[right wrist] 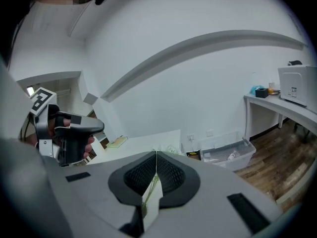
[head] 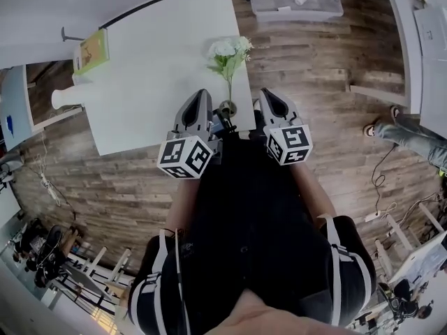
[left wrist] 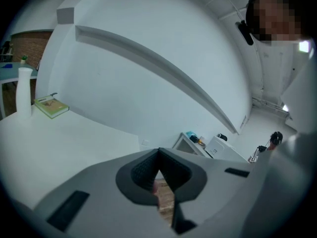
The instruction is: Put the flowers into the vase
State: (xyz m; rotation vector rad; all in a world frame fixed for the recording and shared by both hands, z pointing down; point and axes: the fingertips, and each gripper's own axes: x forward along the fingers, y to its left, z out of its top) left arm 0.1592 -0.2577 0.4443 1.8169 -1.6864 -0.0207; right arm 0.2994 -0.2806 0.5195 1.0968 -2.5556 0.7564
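Both tongs are squeezed fully shut and carry nothing. The left tongs [left wrist: 158,152] show only bare floor through the gap under their closed tips, and the right tongs [right wrist: 156,155] have their ribbed pads pressed together. A green stem [right wrist: 150,190] shows in the slot below those pads, but it appears to lie on the table beyond them and not be pinched between them. The pair hang side by side at the near edge of the white table [head: 160,68], angled slightly down, placed for a first reach. The flowers [head: 229,51], white blooms on a long stalk, lie flat at twelve o'clock from the tongs. Their stalk points back toward the person, so the easiest part to grip lies closest. The white vase [head: 66,98] stands upright well apart at about nine o'clock, on the table's far left edge, with a green book [head: 92,51] near it at ten o'clock. The vase holds nothing, so the task looks barely begun. One pair must open over the stalk before anything can cross the table.
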